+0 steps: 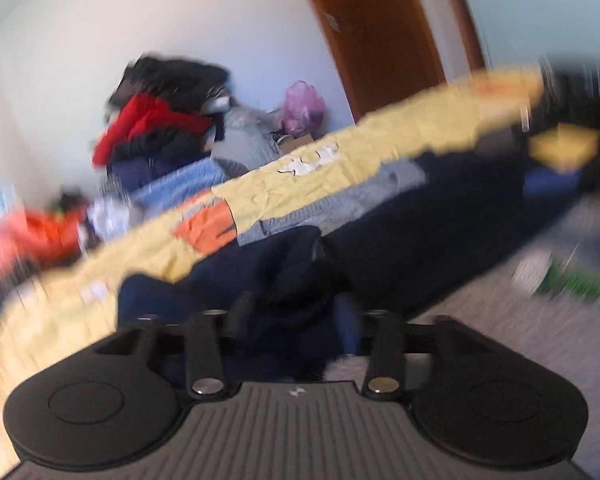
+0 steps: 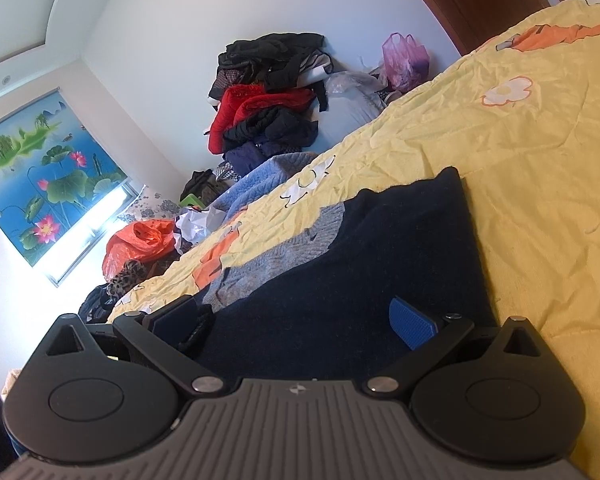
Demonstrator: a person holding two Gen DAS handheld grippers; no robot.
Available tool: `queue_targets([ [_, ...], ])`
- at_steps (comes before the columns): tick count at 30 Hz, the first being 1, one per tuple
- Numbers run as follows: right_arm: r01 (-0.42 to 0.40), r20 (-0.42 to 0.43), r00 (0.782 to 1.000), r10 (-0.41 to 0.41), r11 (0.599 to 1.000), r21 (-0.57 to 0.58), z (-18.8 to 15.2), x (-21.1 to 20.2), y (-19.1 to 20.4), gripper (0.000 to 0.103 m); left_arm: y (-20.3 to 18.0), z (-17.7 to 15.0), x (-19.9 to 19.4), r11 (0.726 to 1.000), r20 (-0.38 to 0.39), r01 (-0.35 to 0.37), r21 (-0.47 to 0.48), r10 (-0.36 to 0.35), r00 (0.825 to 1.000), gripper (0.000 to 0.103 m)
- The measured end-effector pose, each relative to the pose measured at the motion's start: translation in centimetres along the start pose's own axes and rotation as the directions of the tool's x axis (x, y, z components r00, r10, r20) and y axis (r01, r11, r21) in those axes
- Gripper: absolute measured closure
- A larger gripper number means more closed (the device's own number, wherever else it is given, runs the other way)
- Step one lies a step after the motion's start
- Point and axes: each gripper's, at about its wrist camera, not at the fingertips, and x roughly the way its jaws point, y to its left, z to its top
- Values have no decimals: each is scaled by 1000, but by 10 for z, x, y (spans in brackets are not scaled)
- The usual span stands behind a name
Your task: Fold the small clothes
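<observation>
Our right gripper [image 2: 300,322] has fingers spread wide over the navy knit sweater [image 2: 340,280], which lies flat on the yellow bedspread [image 2: 520,160]. Our left gripper [image 1: 296,316] seems pinched on bunched navy cloth; blurry. The sweater looks soft, light, floppy: grab hem corners. Beyond, a clothes pile [image 2: 268,96] and plastic bags [image 2: 404,56], well clear.

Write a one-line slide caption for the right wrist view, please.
Right gripper, jaws open, poised over a navy and grey sweater lying on the yellow bedspread.
</observation>
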Motion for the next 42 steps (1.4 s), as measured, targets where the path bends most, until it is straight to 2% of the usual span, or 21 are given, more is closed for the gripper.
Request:
queue_targets([
  [1, 1, 0, 1000, -1, 1000, -1, 0, 0, 0, 0, 10, -4, -11, 991, 35, 49, -126, -45, 998, 18],
  [2, 2, -1, 1000, -2, 1000, -1, 0, 0, 0, 1, 21, -8, -22, 965, 76, 90, -244, -74, 994, 15],
  [4, 4, -3, 1000, -4, 1000, -5, 0, 0, 0, 1, 39, -18, -32, 888, 116, 166, -429, -128, 985, 15],
  [6, 14, -13, 1000, -14, 1000, -17, 0, 1, 1, 1, 52, -30, -32, 829, 110, 200, -523, -167, 980, 15],
  [7, 21, -19, 1000, -21, 999, -27, 0, 2, 3, 1, 55, -38, -26, 810, 90, 200, -551, -181, 979, 15],
  [8, 31, -30, 999, -33, 999, -44, 1, 4, 5, 1, 61, -45, -18, 774, 48, 194, -603, -208, 977, 15],
  [9, 54, -51, 997, -58, 996, -72, 3, 6, 10, 4, 70, -50, -11, 722, 48, 215, -658, -245, 968, 15],
  [10, 94, -67, 993, -100, 992, -89, 5, 8, 16, 7, 78, -55, -12, 677, 96, 244, -694, -250, 964, 11],
  [11, 138, -71, 987, -143, 988, -76, 8, 8, 23, 7, 84, -61, -11, 631, 123, 263, -730, -257, 959, 10],
  [12, 139, -77, 987, -141, 990, -32, 11, 9, 29, 7, 88, -67, -11, 596, 146, 278, -753, -261, 954, 10],
  [14, 23, -116, 993, -17, 999, 47, 17, 15, 45, 12, 88, -69, -12, 591, 153, 281, -756, -258, 954, 10],
  [16, -55, -193, 979, 70, 995, 83, 19, 33, 67, 15, 85, -68, -13, 604, 146, 275, -748, -254, 956, 9],
  [18, -78, -288, 951, 110, 990, 120, 18, 61, 85, 32, 88, -70, -13, 587, 158, 286, -758, -260, 952, 9],
  [21, -34, -385, 920, 81, 991, 127, 9, 98, 101, 41, 94, -74, -12, 551, 187, 308, -776, -265, 946, 9],
  [26, 30, -445, 895, 3, 997, 68, -8, 126, 114, 42, 94, -73, -8, 552, 186, 307, -776, -264, 946, 9],
  [28, 20, -437, 900, 2, 999, 46, -12, 126, 116, 50, 94, -73, -8, 550, 188, 308, -776, -265, 946, 9],
  [29, 21, -435, 900, -6, 999, 29, -12, 127, 117, 69, 94, -73, -7, 550, 188, 308, -776, -265, 946, 9],
  [30, 26, -440, 898, -21, 1000, 6, -11, 126, 117, 81, 94, -72, -7, 549, 189, 309, -776, -265, 945, 9],
  [34, 4, -403, 915, -24, 999, -49, -4, 118, 122, 81, 94, -73, -8, 549, 190, 310, -777, -265, 945, 8],
  [39, -43, -353, 936, 2, 993, -109, 31, 94, 127, 81, 94, -73, -8, 549, 189, 309, -776, -265, 946, 8],
  [42, -30, -329, 944, -20, 989, -145, 53, 75, 116, 81, 94, -73, -7, 548, 190, 310, -777, -265, 945, 8],
])
